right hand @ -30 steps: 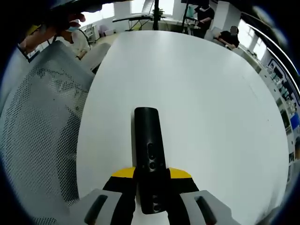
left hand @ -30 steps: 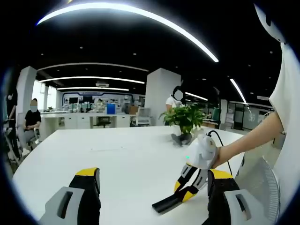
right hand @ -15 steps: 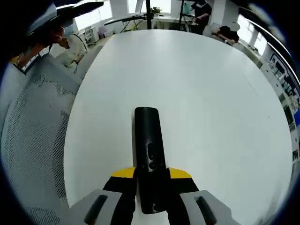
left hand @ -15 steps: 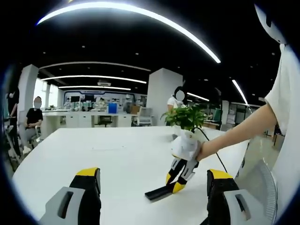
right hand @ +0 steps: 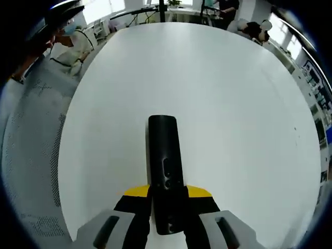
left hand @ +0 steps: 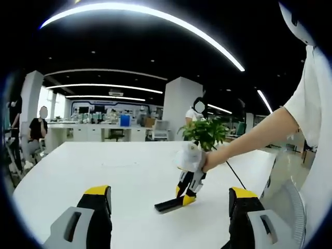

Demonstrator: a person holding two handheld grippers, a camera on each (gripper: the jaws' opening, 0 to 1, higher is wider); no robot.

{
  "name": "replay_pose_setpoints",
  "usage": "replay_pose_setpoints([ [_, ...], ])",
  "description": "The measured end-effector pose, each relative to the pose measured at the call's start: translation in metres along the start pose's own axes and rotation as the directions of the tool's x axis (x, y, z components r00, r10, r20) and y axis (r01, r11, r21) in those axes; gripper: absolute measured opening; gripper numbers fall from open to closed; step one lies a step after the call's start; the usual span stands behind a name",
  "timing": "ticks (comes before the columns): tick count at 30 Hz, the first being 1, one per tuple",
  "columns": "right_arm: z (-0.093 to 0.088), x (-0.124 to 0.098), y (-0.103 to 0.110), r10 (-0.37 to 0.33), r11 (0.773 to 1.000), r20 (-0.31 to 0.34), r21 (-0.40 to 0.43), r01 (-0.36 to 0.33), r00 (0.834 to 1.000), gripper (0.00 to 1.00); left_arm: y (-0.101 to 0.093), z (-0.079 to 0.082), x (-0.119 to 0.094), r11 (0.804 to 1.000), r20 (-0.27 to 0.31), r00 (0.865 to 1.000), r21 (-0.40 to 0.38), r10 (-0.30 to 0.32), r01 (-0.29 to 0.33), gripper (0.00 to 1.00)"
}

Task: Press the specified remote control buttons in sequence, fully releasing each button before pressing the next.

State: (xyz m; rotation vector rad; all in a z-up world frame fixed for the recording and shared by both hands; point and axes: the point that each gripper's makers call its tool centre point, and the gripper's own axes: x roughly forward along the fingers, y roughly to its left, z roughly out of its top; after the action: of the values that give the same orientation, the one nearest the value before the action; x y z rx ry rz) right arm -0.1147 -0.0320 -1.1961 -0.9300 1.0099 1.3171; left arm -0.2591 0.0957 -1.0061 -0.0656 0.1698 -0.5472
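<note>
A black remote control (right hand: 164,155) lies lengthwise between the yellow-tipped jaws of my right gripper (right hand: 168,193), which is shut on its near end; the buttons face up and its far end sticks out over the white table (right hand: 233,104). In the left gripper view a person's hand holds that right gripper (left hand: 184,197) tilted down, with the remote (left hand: 167,204) slanting low over the table (left hand: 104,176); I cannot tell whether it touches. My left gripper (left hand: 169,192) stands open, jaws wide apart, nothing between them, on the near side of the remote.
A potted green plant (left hand: 205,132) stands on the table behind the remote. A grey mesh chair (right hand: 28,135) sits at the table edge, also seen as a chair (left hand: 285,202) low right. People sit at desks far off.
The right gripper with the remote has moved left and farther over the table in the left gripper view. The chair has slid toward the edge of the right gripper view. The left gripper stays open.
</note>
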Motion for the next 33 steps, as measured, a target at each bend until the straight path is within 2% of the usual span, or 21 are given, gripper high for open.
replay_pose_setpoints([
  [5,-0.002,0.0,-0.011,-0.013,1.0,-0.026,-0.017,0.013,1.0,0.21,0.0,0.0,-0.002,1.0,0.002,1.0,0.001,0.006,-0.006,0.98],
  [12,-0.003,-0.001,-0.031,-0.027,0.999,-0.034,0.033,0.028,0.999,0.21,-0.001,-0.005,-0.007,1.0,-0.007,1.0,-0.015,0.003,-0.003,0.98],
  [20,-0.003,-0.001,-0.049,-0.029,0.999,-0.048,0.04,0.031,0.998,0.21,0.006,-0.006,-0.008,0.999,-0.01,1.0,-0.03,0.02,-0.021,0.97],
  [29,-0.003,-0.003,-0.068,-0.035,0.998,-0.043,0.052,0.037,0.998,0.21,0.01,0.001,-0.003,1.0,-0.003,1.0,-0.005,0.018,-0.018,0.96],
  [33,-0.002,-0.004,-0.076,-0.041,0.996,-0.044,0.078,0.044,0.998,0.21,0.01,0.003,0.0,0.999,-0.008,1.0,0.045,0.025,-0.025,0.93],
])
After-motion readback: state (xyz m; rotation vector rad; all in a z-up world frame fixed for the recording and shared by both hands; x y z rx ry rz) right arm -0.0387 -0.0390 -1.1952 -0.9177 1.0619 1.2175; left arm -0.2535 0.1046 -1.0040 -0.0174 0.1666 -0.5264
